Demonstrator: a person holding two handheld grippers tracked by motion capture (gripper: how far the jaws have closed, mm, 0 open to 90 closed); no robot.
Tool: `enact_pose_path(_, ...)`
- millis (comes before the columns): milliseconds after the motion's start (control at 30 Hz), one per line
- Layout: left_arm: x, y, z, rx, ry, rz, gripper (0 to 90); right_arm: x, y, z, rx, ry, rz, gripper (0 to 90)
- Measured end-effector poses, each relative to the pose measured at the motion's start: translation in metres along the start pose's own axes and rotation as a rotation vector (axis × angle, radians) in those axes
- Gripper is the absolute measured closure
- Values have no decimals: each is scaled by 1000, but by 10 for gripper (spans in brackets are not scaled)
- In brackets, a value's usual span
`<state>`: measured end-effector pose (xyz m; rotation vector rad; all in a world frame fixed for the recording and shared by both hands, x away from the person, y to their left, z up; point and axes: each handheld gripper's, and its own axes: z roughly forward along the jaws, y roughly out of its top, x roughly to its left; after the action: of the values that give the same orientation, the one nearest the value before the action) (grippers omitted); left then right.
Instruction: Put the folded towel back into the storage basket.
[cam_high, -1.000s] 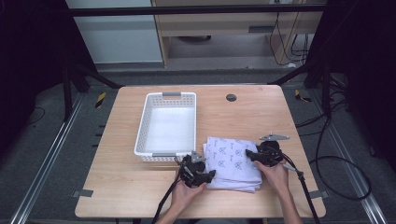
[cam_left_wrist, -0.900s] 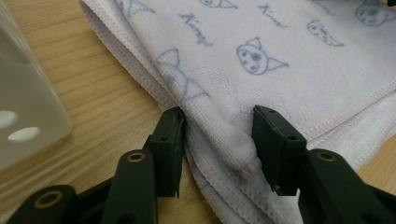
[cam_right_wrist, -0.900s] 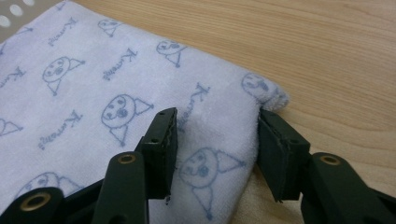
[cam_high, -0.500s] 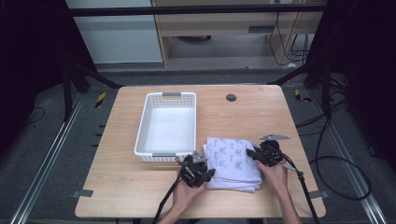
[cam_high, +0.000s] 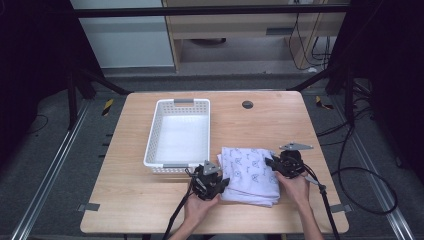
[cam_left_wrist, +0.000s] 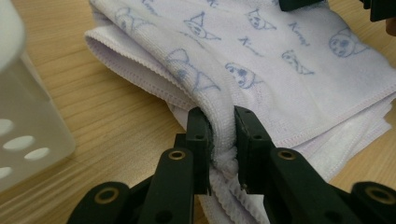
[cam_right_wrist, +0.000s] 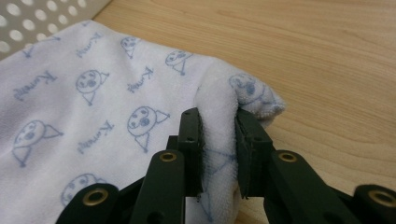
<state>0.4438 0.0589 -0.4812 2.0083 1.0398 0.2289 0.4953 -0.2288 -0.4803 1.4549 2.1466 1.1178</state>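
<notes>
A folded white towel (cam_high: 250, 174) with a blue cartoon print lies on the wooden table near its front edge. My left gripper (cam_high: 212, 182) is shut on the towel's left edge; in the left gripper view a fold of towel (cam_left_wrist: 280, 70) is pinched between the black jaws of the left gripper (cam_left_wrist: 222, 140). My right gripper (cam_high: 285, 164) is shut on the towel's right edge, and in the right gripper view the right gripper (cam_right_wrist: 218, 140) squeezes a bunched corner of the towel (cam_right_wrist: 93, 93). A person's hands hold both tools.
A white perforated plastic basket (cam_high: 153, 135) stands just left of and behind the towel, its wall (cam_left_wrist: 18, 126) close to my left gripper. A small dark disc (cam_high: 247, 104) sits in the tabletop at the back. Cables trail off the front edge.
</notes>
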Motion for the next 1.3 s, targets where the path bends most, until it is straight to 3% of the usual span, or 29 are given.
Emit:
enact_pose_path(367, -6, 10, -19, -43, -3, 45, 768, 11, 10, -21, -72, 15, -41, 748)
enact_pose_path(967, -12, 26, -50, -112, -7, 96, 768, 20, 24, -50, -174, 40, -36, 750)
enact_pose_path(1300, -11, 31, -64, -133, 6, 123, 768, 28, 31, -56, -201, 48, -50, 750)
